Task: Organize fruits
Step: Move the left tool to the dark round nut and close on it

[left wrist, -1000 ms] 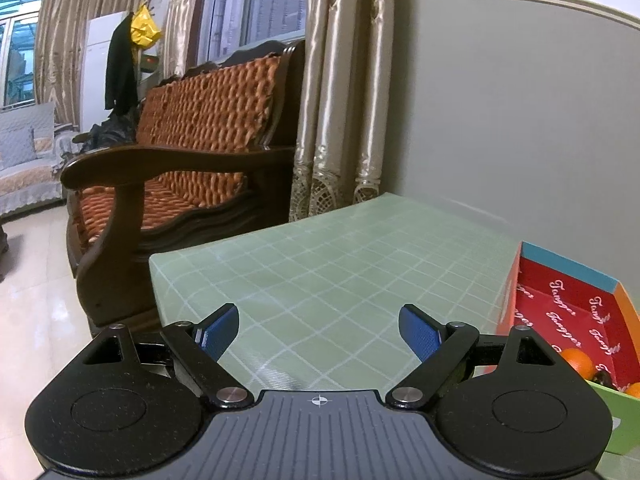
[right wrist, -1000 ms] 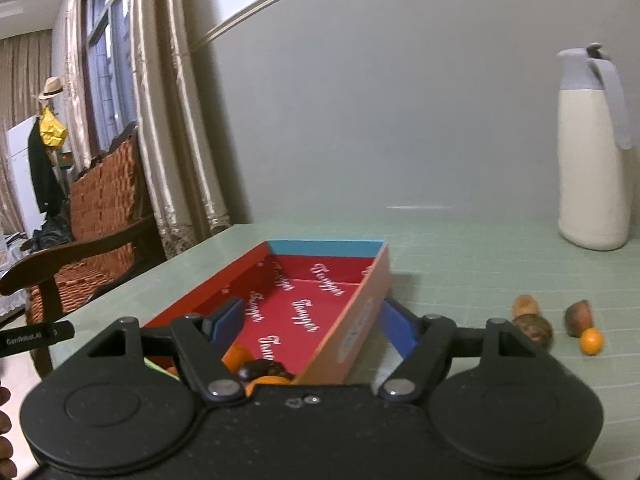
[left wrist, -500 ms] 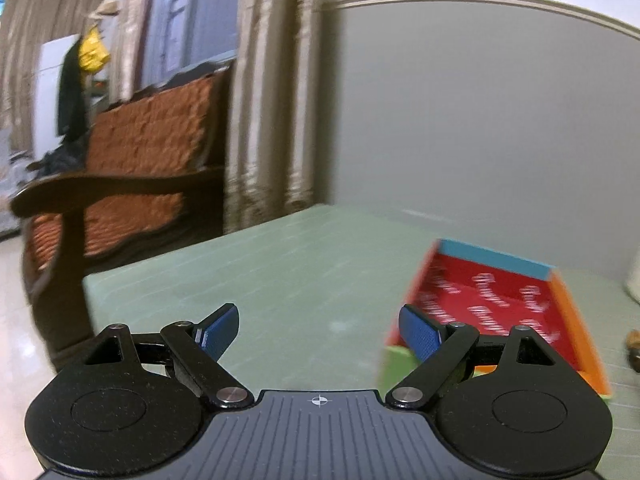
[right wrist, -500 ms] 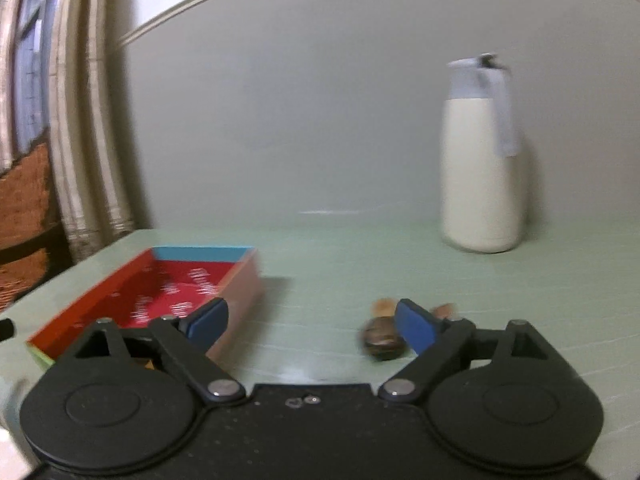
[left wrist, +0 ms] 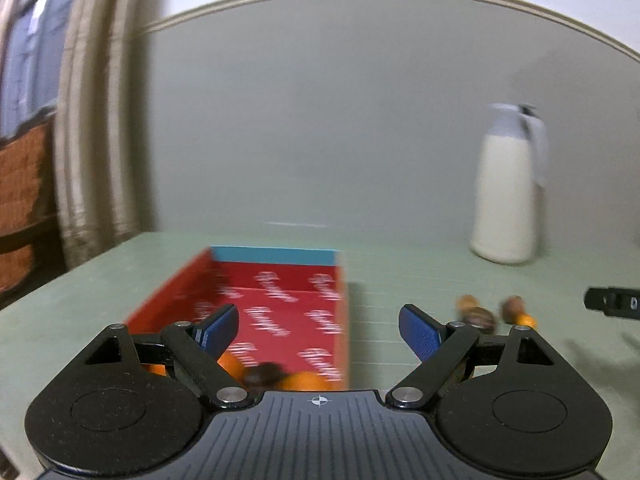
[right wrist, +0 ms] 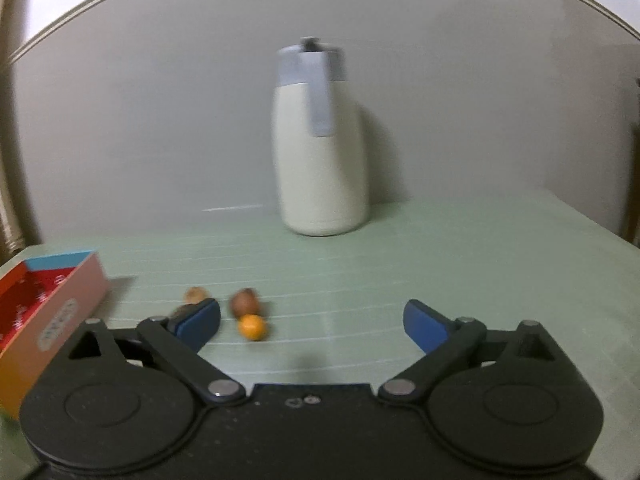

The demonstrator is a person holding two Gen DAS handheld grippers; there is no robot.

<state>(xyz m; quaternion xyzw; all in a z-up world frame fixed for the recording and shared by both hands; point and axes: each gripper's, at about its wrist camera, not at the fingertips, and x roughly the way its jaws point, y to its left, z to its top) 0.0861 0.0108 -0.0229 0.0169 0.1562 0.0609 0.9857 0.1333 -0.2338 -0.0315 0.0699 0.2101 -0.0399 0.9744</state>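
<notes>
Left wrist view: the left gripper (left wrist: 319, 326) hangs above the green table (left wrist: 400, 280) with its blue-padded jaws spread wide and nothing between them. The red box (left wrist: 280, 304), open at the top and edged in blue at its far end, lies directly ahead, its near end passing under the gripper's left finger. Inside the box, at the near end, blurred orange fruits (left wrist: 304, 380) lie beside one dark fruit (left wrist: 262, 372). To the right of the box, apart from it, a small cluster of loose fruits (left wrist: 480, 314) rests on the table; blur hides their exact number here. Well behind the box and to its right, a cream thermos jug (left wrist: 506, 200) with a grey lid stands upright against the wall. A black part (left wrist: 612, 303), possibly of the other gripper, enters at the right edge. Curtains (left wrist: 96, 140) hang to the left of the box. Right wrist view: the right gripper (right wrist: 312, 324) is likewise wide open and empty. The box (right wrist: 48, 312) sits at the far left. To its right lie a small orange fruit (right wrist: 252, 327), a brown fruit (right wrist: 245, 302) touching it from behind, and a paler brown one (right wrist: 196, 294) nearer the box; a further dark fruit is mostly hidden behind the left finger. The jug (right wrist: 320, 152) stands beyond the fruits, right of the box.
</notes>
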